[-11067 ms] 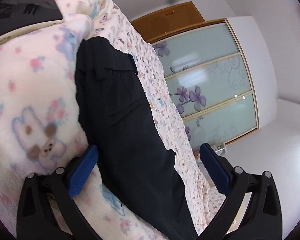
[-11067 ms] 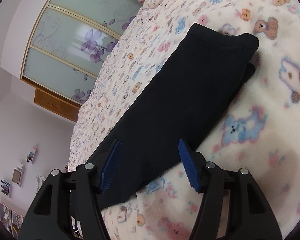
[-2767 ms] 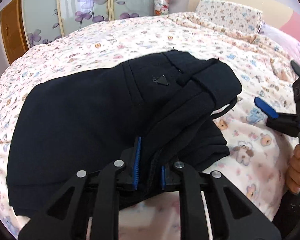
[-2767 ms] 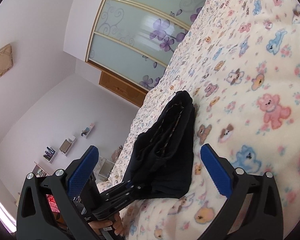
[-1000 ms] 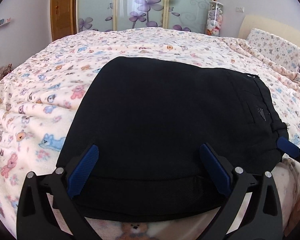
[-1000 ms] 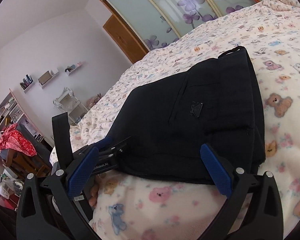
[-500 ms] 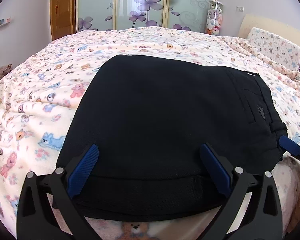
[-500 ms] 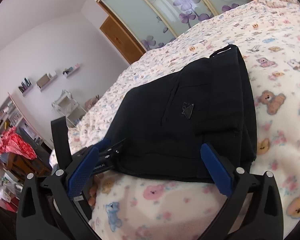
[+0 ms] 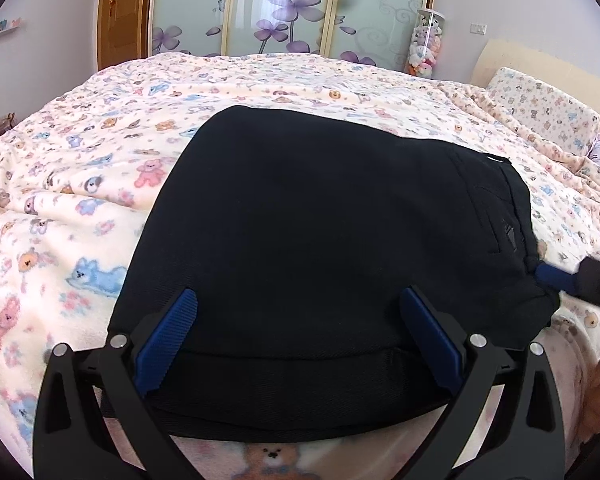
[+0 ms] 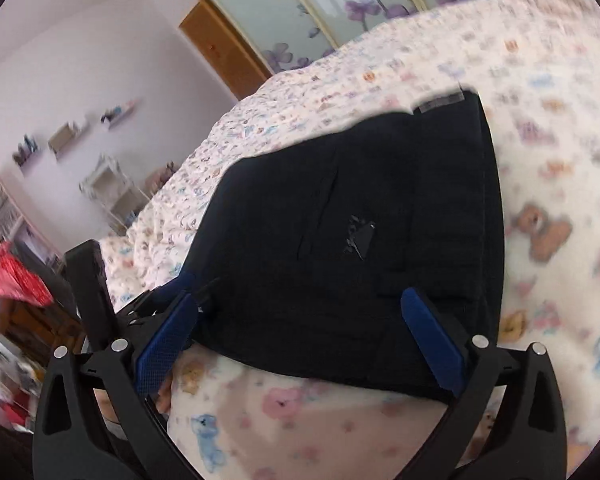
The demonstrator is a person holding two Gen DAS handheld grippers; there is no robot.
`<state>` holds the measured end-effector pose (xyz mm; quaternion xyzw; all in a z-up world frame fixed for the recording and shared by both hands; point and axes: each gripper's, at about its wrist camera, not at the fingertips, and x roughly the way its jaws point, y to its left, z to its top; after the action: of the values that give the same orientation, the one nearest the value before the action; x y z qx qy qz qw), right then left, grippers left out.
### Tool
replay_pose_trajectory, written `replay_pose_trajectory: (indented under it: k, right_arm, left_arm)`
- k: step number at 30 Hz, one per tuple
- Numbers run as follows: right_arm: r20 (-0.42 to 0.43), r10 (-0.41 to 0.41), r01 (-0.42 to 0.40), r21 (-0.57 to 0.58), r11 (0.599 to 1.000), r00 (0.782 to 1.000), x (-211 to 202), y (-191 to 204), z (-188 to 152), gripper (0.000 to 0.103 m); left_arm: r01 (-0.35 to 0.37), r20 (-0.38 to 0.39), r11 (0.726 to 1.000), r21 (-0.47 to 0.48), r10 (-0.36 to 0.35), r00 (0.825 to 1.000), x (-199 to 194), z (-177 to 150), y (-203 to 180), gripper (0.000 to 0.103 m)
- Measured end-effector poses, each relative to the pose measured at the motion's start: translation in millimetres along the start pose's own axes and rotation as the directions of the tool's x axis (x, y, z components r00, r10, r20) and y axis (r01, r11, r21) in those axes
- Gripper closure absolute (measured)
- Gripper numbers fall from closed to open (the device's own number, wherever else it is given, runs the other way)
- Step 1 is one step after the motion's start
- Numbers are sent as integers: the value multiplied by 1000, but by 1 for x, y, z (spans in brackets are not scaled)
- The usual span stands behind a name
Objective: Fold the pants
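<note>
The black pants [image 9: 324,240] lie folded into a compact stack on the teddy-bear bedspread [image 9: 80,200]; they also show in the right wrist view [image 10: 360,248], with a small triangular logo on top. My left gripper [image 9: 296,320] is open and empty, its blue pads straddling the near folded edge. My right gripper [image 10: 300,320] is open and empty at the pants' right end. One blue tip of the right gripper [image 9: 556,276] shows in the left wrist view beside the waistband. The left gripper [image 10: 172,284] shows in the right wrist view at the pants' left edge.
A pillow [image 9: 540,108] and headboard are at the bed's far right. Sliding wardrobe doors with purple flowers [image 9: 292,8] and a wooden door [image 9: 120,12] stand behind the bed. Shelves and red clutter [image 10: 8,276] are beside the bed.
My right gripper has moved closer to the pants and its view is blurred. My left gripper has edged slightly forward over the folded edge. Both stay open.
</note>
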<state>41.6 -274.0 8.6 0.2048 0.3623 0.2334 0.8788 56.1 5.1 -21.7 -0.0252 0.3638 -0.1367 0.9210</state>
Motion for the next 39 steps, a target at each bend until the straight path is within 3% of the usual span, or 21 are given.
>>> replay_pose_trajectory:
  k: [2,4,8,12,16,19,23,32,35,39]
  right_arm:
    - [62,50,-52,28,998,997,-19,-1,16,1]
    - [106,32,-41,81,996,994,-31,-15,33,1]
    - [-21,-31,36,307,951,999,-17,-75,56,1]
    - [-59,-5,29,417,908,998,-7,-111,48,10]
    - [-99,49,-6,391,920,994,3,-112,47,14]
    - [-149,32,20,338,941,988,14,-104,48,14]
    - [-179,22,41,342,939,984,27,-104,45,14]
    - [-78,217,-186,286,940,973,21,-87,55,14]
    - [-102,180,-140,314,939,978,26,-95,54,14]
    - [-145,125,-71,334,940,981,37,-101,50,23]
  left_arm:
    - [20,0,1000,-15,-20,1000,0,0,4,2]
    - [38,3,999,-29,-38,999,0,0,6,2]
    - [48,7,998,-35,-48,999,-1,0,8,2]
    - [48,7,998,-35,-47,999,-1,0,8,2]
    - [46,7,998,-34,-46,999,0,0,8,2]
    - [47,7,998,-35,-47,999,-1,0,8,2]
    - [47,7,998,-34,-47,999,-1,0,8,2]
    - [47,4,998,-50,-47,999,0,-1,9,2]
    - [52,8,997,-50,-52,999,-1,0,9,2]
    - [87,31,994,-70,-85,996,-6,-1,13,2]
